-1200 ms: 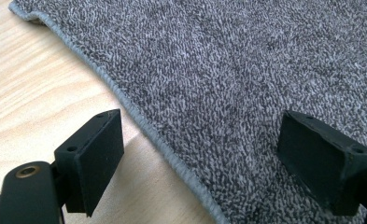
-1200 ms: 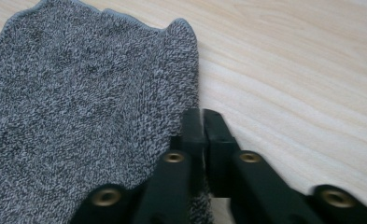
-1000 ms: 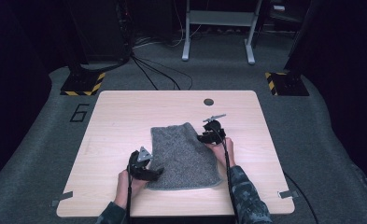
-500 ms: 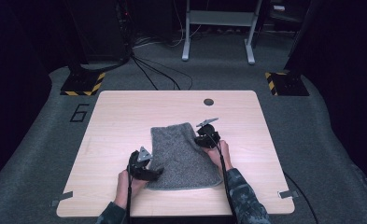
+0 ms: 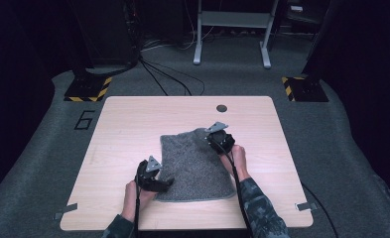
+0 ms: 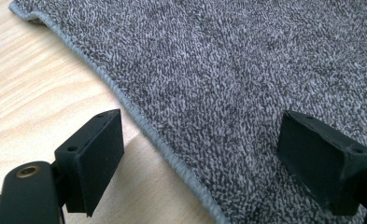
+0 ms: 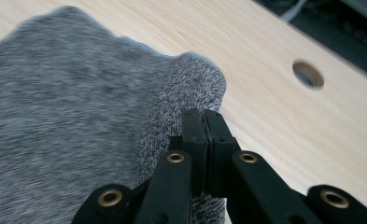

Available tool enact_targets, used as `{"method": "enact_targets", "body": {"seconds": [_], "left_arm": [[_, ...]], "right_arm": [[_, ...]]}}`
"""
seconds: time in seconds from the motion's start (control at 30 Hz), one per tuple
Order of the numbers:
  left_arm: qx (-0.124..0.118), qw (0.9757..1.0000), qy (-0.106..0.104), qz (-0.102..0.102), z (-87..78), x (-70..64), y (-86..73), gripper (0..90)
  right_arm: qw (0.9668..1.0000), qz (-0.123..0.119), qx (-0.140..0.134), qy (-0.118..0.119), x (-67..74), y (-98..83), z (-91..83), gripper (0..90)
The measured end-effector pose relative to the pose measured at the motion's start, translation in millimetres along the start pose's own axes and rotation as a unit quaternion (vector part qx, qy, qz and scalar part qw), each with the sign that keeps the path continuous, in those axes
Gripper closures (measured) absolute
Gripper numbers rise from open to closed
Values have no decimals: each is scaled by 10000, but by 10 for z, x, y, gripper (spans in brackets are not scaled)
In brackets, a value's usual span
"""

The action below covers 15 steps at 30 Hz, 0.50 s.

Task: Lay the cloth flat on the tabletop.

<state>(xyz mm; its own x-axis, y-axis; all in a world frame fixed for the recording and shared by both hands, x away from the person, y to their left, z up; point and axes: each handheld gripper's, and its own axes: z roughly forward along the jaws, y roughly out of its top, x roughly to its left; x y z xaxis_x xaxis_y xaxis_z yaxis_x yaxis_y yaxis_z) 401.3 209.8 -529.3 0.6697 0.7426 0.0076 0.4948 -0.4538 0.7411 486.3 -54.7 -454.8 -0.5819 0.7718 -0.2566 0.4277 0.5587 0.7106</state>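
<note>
- Our right gripper (image 7: 204, 154) has just closed its jaws on the towel's (image 5: 195, 161) far right corner.
- That corner now lifts off the counter (image 5: 133, 119).

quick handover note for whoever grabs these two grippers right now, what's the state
Right gripper: shut on the far right corner of the grey towel, jaws just closed, corner raised off the table.
Left gripper: open, jaws straddling the towel's near left edge, not pinching it.
Done: one corner gripped.
Left: probably close the left gripper on its edge, then fold or lift the towel.
</note>
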Motion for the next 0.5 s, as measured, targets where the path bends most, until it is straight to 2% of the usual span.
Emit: {"method": "enact_targets", "body": {"seconds": [0.03,0.07,0.1,0.13,0.17,0.2,0.23,0.27,0.3,0.33,0.37,0.4,0.47,0.5], "left_arm": [[-1,10000,0,-1,0,0,0,146],[-1,10000,0,-1,0,0,0,147],[0,10000,-1,-1,0,0,0,146],[0,10000,-1,-1,0,0,0,147],[0,10000,0,1,0,0,0,147],[0,10000,-3,2,0,1,0,147],[0,10000,-1,0,0,0,0,147],[1,10000,-3,3,-1,1,0,147],[-1,10000,-3,5,-1,1,-1,147],[-1,10000,-3,5,-1,1,-1,147],[-1,10000,-4,3,-1,1,-1,147],[-1,10000,-4,4,-1,1,-1,147],[-1,10000,-3,4,-1,1,-1,147],[-1,10000,-4,5,-1,1,-1,147]], "right_arm": [[9997,-224,-72,54,144,26,-30,889],[9997,-224,-72,54,144,26,-30,889],[9983,-362,-41,446,294,9,-19,885],[9983,-362,-41,446,294,9,-19,885],[9945,-414,150,947,423,-51,50,868],[9945,-414,150,947,423,-51,50,868],[9893,-377,335,1371,496,-121,120,824],[9893,-377,335,1371,496,-121,120,824],[9851,-232,363,1664,465,-164,128,739],[9851,-232,363,1664,465,-164,128,739],[9826,-73,285,1835,368,-176,65,688],[9820,-27,230,1872,313,-177,18,651],[9814,30,131,1913,257,-171,-21,641],[9801,98,15,1984,156,-164,-107,623]]}}
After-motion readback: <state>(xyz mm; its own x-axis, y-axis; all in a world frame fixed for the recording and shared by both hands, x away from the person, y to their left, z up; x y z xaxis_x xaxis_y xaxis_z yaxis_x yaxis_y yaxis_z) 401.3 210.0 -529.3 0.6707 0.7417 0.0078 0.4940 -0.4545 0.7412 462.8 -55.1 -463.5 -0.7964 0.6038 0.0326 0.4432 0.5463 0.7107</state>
